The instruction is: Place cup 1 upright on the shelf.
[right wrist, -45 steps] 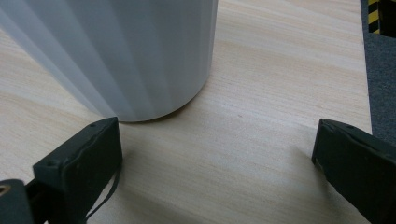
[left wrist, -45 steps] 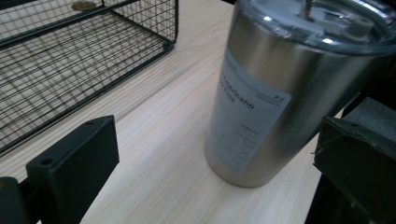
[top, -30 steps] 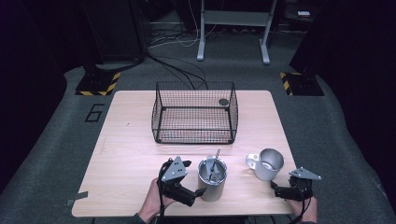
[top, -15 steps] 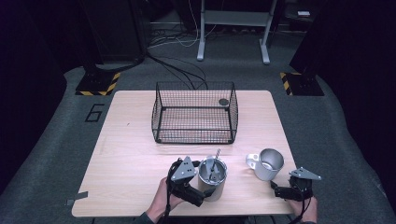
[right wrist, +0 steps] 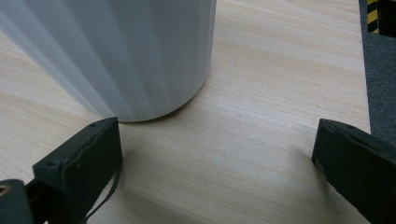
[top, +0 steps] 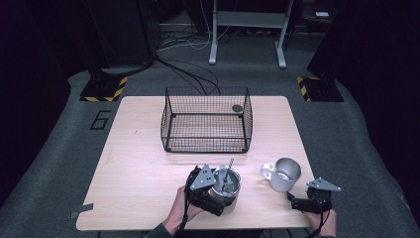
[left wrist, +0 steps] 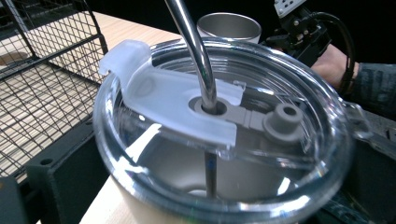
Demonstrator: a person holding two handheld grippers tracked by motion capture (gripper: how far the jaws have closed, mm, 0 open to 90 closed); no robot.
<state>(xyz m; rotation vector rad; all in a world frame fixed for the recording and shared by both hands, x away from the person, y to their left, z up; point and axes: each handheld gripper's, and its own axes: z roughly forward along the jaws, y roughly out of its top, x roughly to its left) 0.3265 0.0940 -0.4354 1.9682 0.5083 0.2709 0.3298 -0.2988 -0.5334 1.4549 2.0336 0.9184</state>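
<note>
My left tool [top: 214, 191] clamps the lidded tumbler [top: 225, 187]; next I lift it toward the wire basket [top: 206, 119], right tool [top: 302, 203] wide.

The left gripper [top: 214, 196] has moved to the right along the near edge of the table, toward the steel tumbler [top: 225, 188]. One second ago it stood just left of the tumbler with a small gap. Half a second ago it was already touching the tumbler's left side. Now its jaws stand on both sides of the tumbler body, under the clear lid [left wrist: 219, 126].
</note>
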